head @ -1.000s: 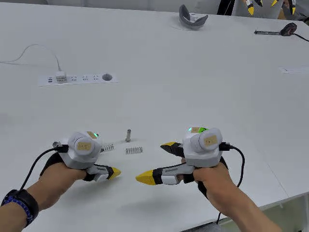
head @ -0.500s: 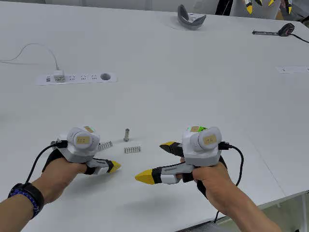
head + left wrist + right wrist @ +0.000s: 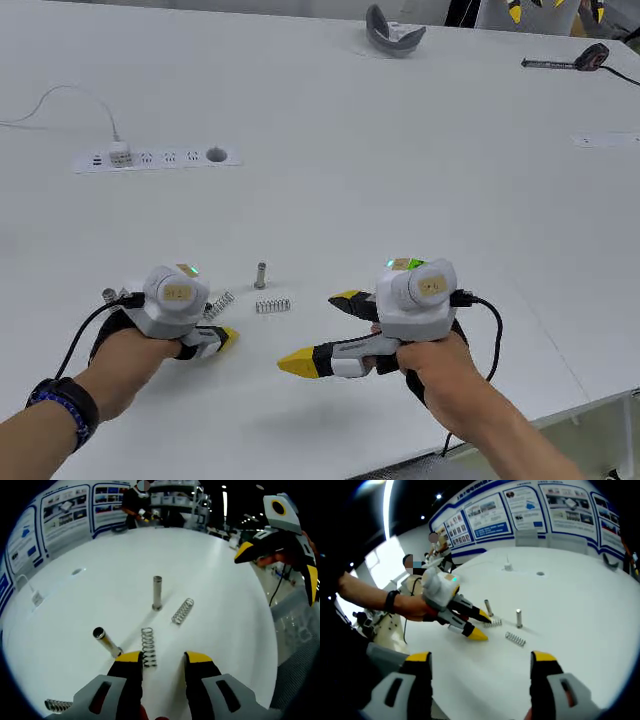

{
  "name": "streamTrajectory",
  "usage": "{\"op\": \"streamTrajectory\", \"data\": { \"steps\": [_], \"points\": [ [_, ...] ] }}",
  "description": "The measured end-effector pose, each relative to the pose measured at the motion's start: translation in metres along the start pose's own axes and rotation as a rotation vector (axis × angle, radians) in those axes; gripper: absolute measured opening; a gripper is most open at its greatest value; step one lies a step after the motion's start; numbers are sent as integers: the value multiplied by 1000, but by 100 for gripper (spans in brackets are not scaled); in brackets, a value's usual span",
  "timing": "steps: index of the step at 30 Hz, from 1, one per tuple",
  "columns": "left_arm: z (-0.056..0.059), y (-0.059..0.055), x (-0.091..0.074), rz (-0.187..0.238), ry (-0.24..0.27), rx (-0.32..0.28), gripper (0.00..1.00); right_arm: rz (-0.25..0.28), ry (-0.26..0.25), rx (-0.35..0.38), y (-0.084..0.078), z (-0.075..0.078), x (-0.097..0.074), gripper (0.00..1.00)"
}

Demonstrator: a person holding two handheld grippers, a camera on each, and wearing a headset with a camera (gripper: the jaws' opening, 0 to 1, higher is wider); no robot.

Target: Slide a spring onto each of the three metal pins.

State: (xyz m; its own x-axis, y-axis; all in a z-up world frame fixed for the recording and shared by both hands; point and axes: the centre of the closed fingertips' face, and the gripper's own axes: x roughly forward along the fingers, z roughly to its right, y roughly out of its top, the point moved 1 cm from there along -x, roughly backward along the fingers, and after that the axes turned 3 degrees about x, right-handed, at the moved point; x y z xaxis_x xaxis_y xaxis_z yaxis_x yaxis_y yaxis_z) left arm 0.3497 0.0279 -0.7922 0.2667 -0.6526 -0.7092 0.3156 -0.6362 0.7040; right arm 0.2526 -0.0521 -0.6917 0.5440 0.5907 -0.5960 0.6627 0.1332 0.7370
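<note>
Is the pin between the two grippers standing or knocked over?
Upright: the pin stands on its end on the table, bare, with a spring lying flat beside it.

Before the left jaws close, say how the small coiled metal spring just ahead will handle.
The small coiled metal spring lies sideways on the smooth white table, so probably rolls if nudged. Its thin open coils look light and squashable.

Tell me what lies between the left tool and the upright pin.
In the left gripper view, one loose spring lies flat between the left tool and the upright pin.
</note>
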Motion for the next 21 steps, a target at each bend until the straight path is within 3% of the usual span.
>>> {"op": "streamTrajectory", "data": {
  "steps": [3, 7, 9, 12, 18, 21],
  "points": [
    [-7, 3, 1, 26, 32, -72, 23, -2, 1, 2, -1, 0, 0, 82],
    [-12, 0, 0, 11, 89, -49, 12, -6, -1, 4, -3, 0, 0, 82],
    [-10, 0, 0, 16, 79, -68, 11, -6, 0, 5, -4, -1, 0, 82],
    [-8, -3, -1, -9, 76, -33, 11, -6, 0, 8, -5, 0, 0, 82],
    [-2, -13, -7, -32, 73, -27, 10, -4, 8, 6, -4, -3, 2, 82],
    [5, -17, -13, -19, 63, -39, 10, -1, 7, 7, -4, -4, 2, 81]
  ]
}}
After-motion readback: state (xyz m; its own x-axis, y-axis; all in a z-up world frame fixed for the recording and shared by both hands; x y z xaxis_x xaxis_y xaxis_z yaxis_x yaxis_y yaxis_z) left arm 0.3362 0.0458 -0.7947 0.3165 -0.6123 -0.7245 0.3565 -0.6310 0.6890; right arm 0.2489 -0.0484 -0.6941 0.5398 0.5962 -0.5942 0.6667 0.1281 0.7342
